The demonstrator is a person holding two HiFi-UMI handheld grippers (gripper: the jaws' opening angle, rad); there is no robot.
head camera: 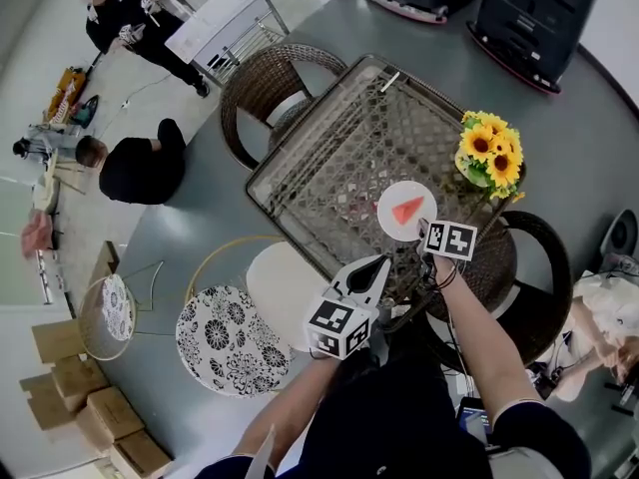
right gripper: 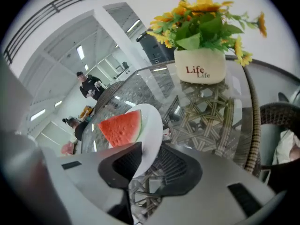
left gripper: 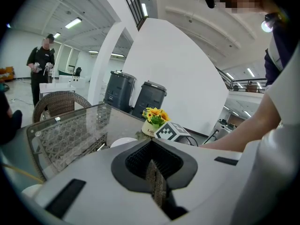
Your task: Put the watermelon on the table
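Sitting on white plate (head camera: 390, 200) on glass table (head camera: 329, 163), centre-right of head view, watermelon slice (head camera: 407, 210) lying just above right tongs (right gripper: 147, 172); those tongs standing parted, plate's near rim between them, unpinched; left tongs (head camera: 381, 264) closed, empty, farther lower-left.

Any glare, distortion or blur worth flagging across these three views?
Head view: sharp, evenly lit, edges bowed. Left gripper view: heavy fisheye, dark corners, bright ceiling lights. Right gripper view: reflected light streaks glare on the glass table; watermelon crisp.
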